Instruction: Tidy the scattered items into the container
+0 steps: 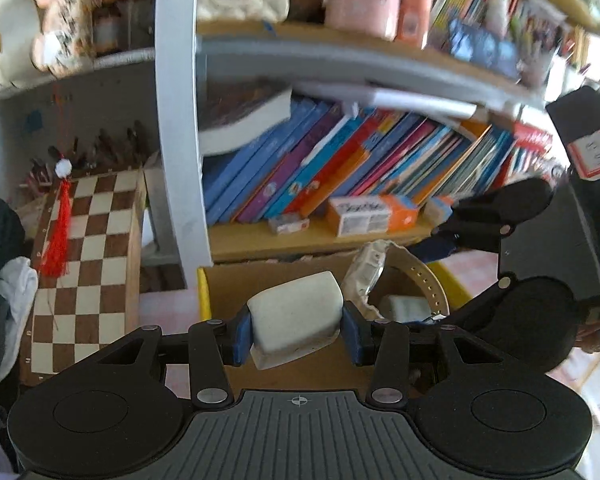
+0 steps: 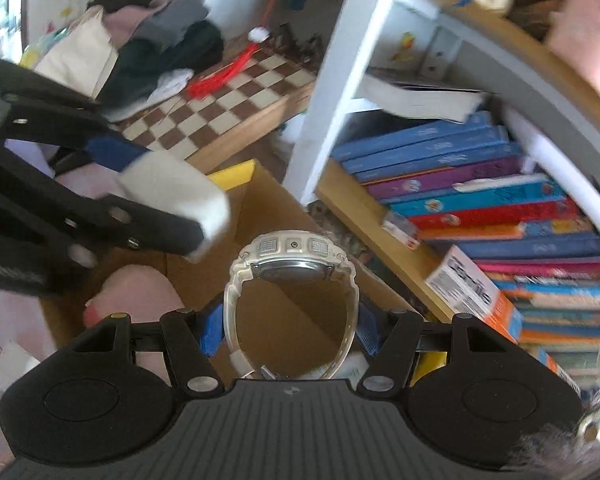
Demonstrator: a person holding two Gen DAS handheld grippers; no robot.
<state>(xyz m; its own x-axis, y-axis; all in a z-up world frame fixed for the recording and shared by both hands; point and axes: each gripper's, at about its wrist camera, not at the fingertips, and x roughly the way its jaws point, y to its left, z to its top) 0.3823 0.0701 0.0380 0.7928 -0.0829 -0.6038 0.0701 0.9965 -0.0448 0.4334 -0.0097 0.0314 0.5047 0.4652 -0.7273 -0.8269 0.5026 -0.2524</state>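
My left gripper (image 1: 296, 330) is shut on a white rectangular block (image 1: 296, 320), held over the open cardboard box (image 1: 228, 292) with a yellow edge. My right gripper (image 2: 290, 326) is shut on the strap of a white wristwatch (image 2: 292, 256), its face pointing away, above the same cardboard box (image 2: 268, 192). In the left wrist view the wristwatch (image 1: 374, 270) and the right gripper's black arm (image 1: 500, 216) hang over the box's right side. In the right wrist view the white block (image 2: 176, 196) and the left gripper show at upper left. A small white item (image 1: 406, 306) lies inside the box.
A bookshelf (image 1: 312, 236) full of colourful books stands right behind the box. A wooden chessboard (image 1: 88, 256) with a red tassel (image 1: 56, 236) leans to the left, next to a pile of clothes (image 2: 148, 52). The box rests on a pink patterned surface (image 2: 8, 312).
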